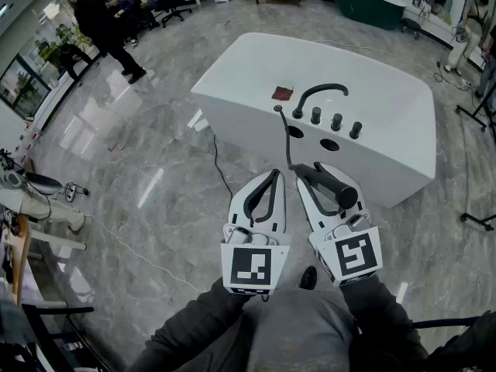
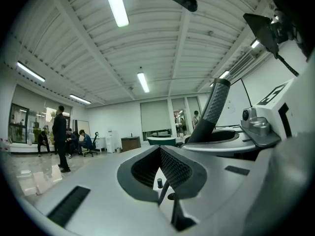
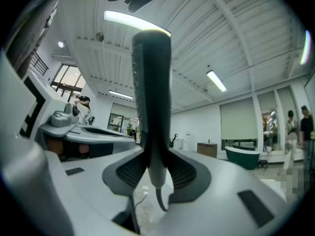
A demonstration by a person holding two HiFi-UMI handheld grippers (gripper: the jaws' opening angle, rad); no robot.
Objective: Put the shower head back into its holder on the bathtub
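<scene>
Right tongs (image 1: pixel 316 175) clamped on shower head (image 1: pixel 335 189) at handle's lower end, lower centre of frame, well short of tub (image 1: pixel 387 91). Left tongs (image 1: pixel 273 177) closed, empty, just beside. Hose (image 1: pixel 285 138) runs up from handle to tub deck. Two holes (image 1: pixel 295 131) near faucet (image 1: pixel 318 95); cannot tell which is holder.

Risks:
- head pivots or slips, since grip is far down handle
- hose snags faucet or kinks
- head misses hole, knocks deck
</scene>
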